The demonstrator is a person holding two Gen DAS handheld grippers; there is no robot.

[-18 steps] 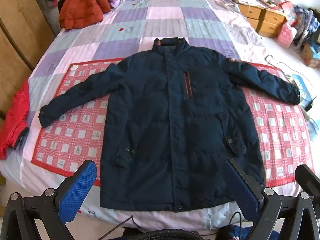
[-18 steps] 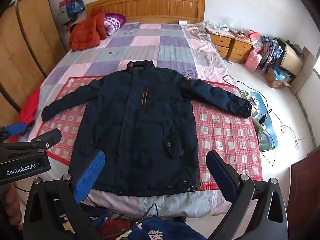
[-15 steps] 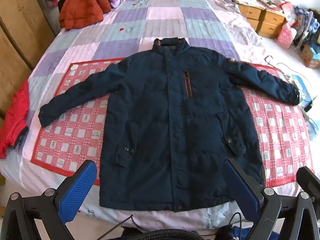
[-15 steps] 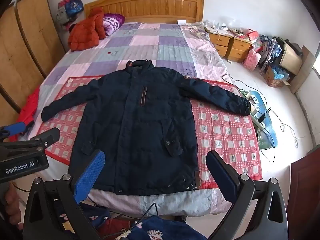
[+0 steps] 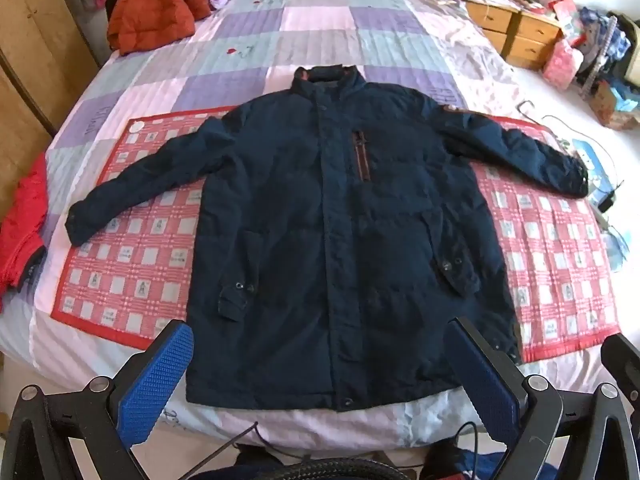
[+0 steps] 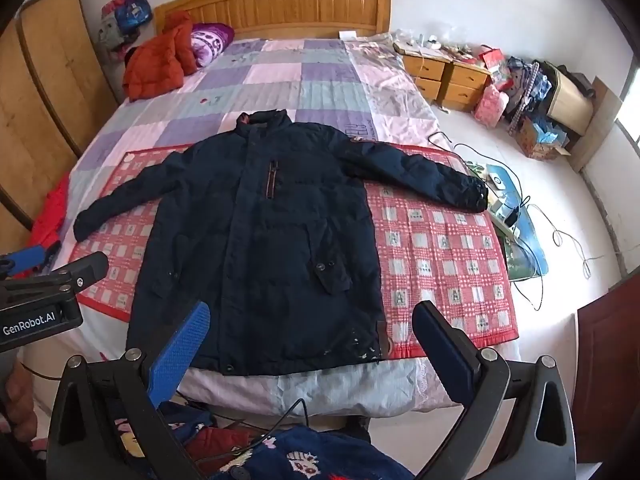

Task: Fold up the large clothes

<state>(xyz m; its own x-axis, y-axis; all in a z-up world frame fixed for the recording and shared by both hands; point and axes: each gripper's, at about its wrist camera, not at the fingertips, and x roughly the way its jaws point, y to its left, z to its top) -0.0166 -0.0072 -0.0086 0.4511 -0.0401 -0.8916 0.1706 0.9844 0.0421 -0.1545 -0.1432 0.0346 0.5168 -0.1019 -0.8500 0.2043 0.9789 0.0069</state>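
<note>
With the jacket (image 5: pixel 332 240) spread flat, front up, on the red mat (image 5: pixel 132 256) across the bed (image 5: pixel 320 40), bring your wide-open, empty left gripper (image 5: pixel 320 380) and right gripper (image 6: pixel 308 344) down onto a sleeve cuff first.

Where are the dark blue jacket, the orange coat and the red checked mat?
dark blue jacket (image 5: pixel 332 240): left wrist view, front placket.
orange coat (image 6: pixel 154 66): right wrist view, its bulk.
red checked mat (image 6: pixel 444 256): right wrist view, bare right part.
</note>
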